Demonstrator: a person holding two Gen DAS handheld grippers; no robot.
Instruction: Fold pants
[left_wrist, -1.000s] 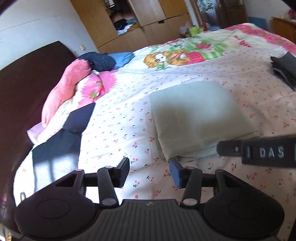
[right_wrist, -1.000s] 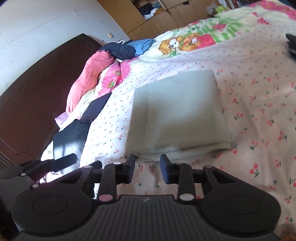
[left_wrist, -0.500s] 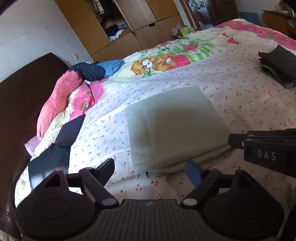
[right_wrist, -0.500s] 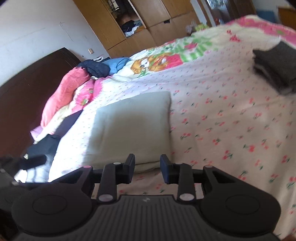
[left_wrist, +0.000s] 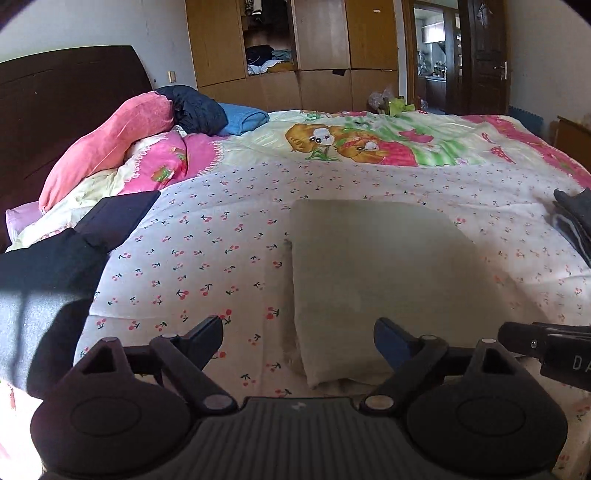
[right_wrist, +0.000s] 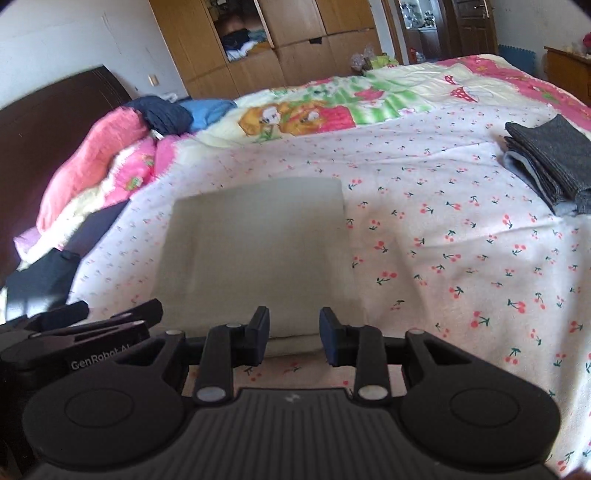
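- Left wrist view: the left gripper (left_wrist: 298, 338) hovers above a cherry-print bedspread (left_wrist: 207, 258). Its jaws have just been opening and now stand spread wide, with nothing pinched; the near left corner of the folded pale green pants (left_wrist: 376, 273) lies beyond and between them. Dark folded clothes (left_wrist: 574, 221) sit far right. A pink pillow (left_wrist: 107, 147) lies far left.
- Right wrist view: the right gripper (right_wrist: 293, 334) has its fingers partly apart, gripping nothing, just short of the pants' (right_wrist: 258, 254) near edge. The left gripper (right_wrist: 85, 328) shows at near left.
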